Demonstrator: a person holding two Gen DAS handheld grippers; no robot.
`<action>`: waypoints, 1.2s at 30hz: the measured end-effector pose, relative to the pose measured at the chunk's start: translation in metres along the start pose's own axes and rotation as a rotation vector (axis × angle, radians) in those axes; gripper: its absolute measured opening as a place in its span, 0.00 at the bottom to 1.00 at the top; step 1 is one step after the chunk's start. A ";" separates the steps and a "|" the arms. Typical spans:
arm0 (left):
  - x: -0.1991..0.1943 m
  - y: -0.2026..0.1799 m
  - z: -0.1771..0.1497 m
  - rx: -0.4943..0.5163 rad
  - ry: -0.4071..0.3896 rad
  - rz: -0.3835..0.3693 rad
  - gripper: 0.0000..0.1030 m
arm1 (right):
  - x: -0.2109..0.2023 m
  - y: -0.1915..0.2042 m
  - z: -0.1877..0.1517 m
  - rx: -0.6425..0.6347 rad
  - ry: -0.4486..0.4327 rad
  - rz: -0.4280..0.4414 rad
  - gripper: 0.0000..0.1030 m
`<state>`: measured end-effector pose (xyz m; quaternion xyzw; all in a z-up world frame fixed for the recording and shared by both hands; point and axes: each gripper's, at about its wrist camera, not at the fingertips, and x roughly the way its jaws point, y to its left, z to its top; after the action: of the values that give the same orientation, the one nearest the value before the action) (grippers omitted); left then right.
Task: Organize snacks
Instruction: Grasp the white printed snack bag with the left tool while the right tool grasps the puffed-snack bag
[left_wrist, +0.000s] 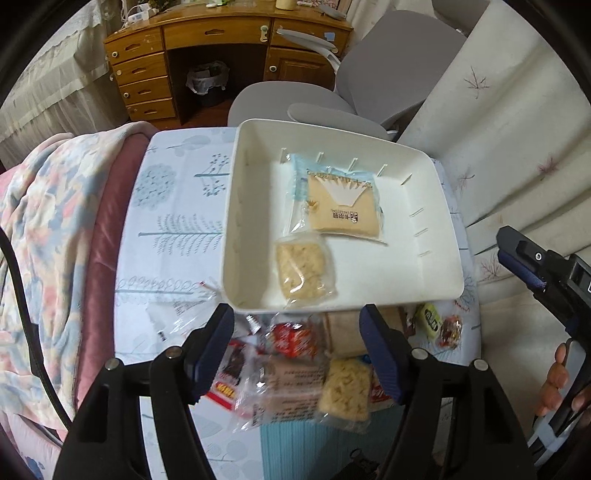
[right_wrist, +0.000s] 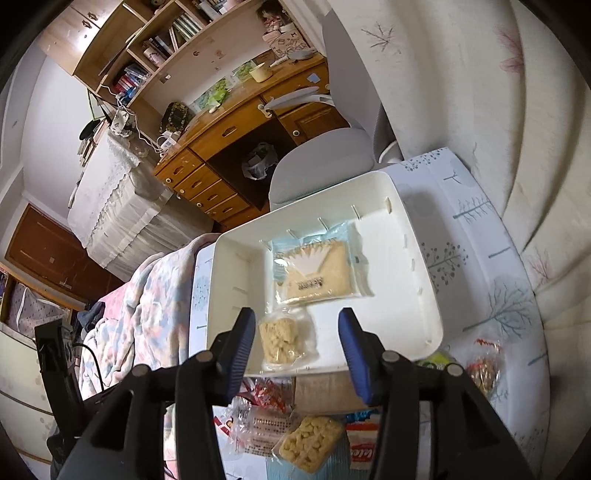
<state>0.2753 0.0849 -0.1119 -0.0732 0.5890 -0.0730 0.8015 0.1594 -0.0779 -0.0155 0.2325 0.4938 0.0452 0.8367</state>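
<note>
A white plastic bin stands on the table. Inside lie a tan wafer packet and a clear bag of puffed rice cake. A pile of loose snacks lies in front of the bin: another rice cake bag, a red packet and small candies. My left gripper is open and empty above the pile. My right gripper is open and empty over the bin's near edge; it also shows at the right in the left wrist view.
The table has a white cloth with blue tree prints. A floral blanket lies to the left. A grey chair and a wooden desk stand beyond the table. A white quilt is on the right.
</note>
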 end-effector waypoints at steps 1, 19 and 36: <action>-0.002 0.003 -0.002 0.000 -0.001 0.000 0.67 | -0.002 0.001 -0.002 0.003 -0.002 -0.002 0.46; -0.024 0.075 -0.048 0.112 0.028 0.014 0.67 | -0.001 0.032 -0.083 0.073 0.046 -0.061 0.65; 0.022 0.104 -0.047 0.342 0.125 0.027 0.76 | 0.056 0.021 -0.158 0.295 0.224 -0.159 0.78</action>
<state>0.2399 0.1810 -0.1673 0.0767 0.6175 -0.1658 0.7650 0.0571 0.0126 -0.1157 0.3063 0.6020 -0.0680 0.7343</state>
